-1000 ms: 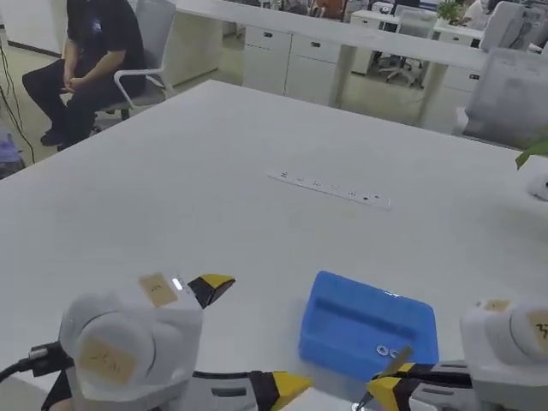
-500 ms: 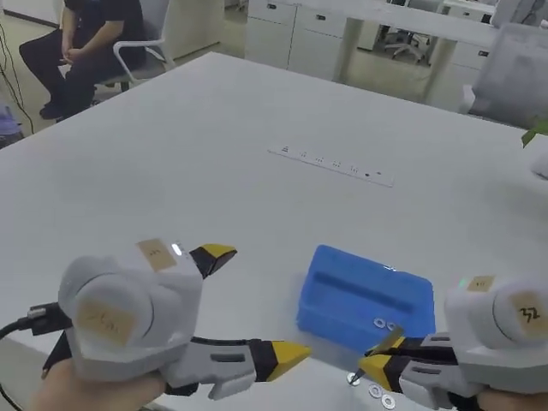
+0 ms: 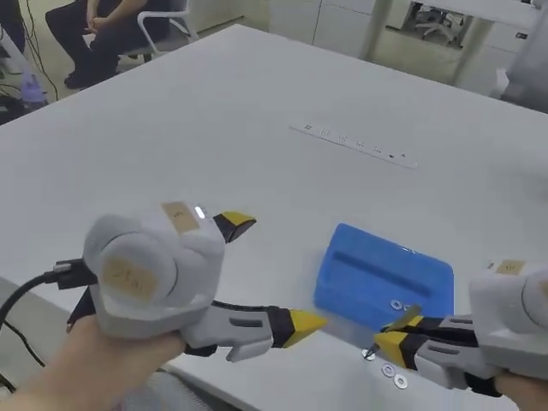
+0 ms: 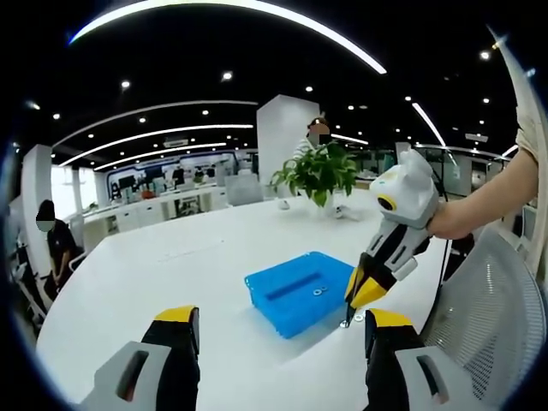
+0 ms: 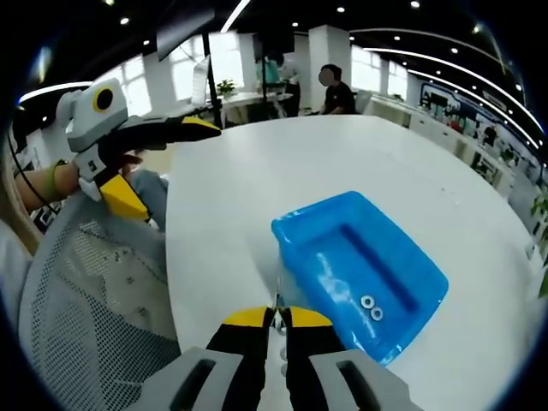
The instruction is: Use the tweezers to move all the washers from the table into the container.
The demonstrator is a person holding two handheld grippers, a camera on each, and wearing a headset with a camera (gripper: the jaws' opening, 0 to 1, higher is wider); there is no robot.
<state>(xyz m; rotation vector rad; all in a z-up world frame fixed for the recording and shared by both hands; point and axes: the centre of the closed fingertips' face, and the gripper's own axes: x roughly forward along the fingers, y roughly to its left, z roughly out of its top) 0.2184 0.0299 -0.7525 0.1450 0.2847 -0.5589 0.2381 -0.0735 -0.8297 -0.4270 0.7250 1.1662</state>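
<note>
A blue container (image 3: pixel 385 276) (image 4: pixel 295 293) (image 5: pixel 360 261) lies on the white table (image 3: pixel 214 128) with two washers (image 3: pixel 396 305) (image 5: pixel 370 306) inside. My right gripper (image 3: pixel 396 339) (image 5: pixel 274 318) is shut on thin tweezers (image 5: pixel 276 300). The tweezers' tip (image 3: pixel 368 353) (image 4: pixel 344 324) is down at the table by the container's near edge, beside two loose washers (image 3: pixel 394 375). Whether the tip holds a washer I cannot tell. My left gripper (image 3: pixel 270 274) (image 4: pixel 281 324) hovers open and empty to the left of the container.
A white power strip (image 3: pixel 360 144) lies beyond the container. The table's near edge runs just under both grippers. A mesh chair (image 5: pixel 86 282) stands beside the table. A person (image 3: pixel 94 21) sits at the far left. A potted plant (image 4: pixel 321 171) stands at the table's far end.
The head view has tilted down and shifted, bringing the loose washers by the tweezers' tip into sight. Both grippers stand much as before relative to the container.
</note>
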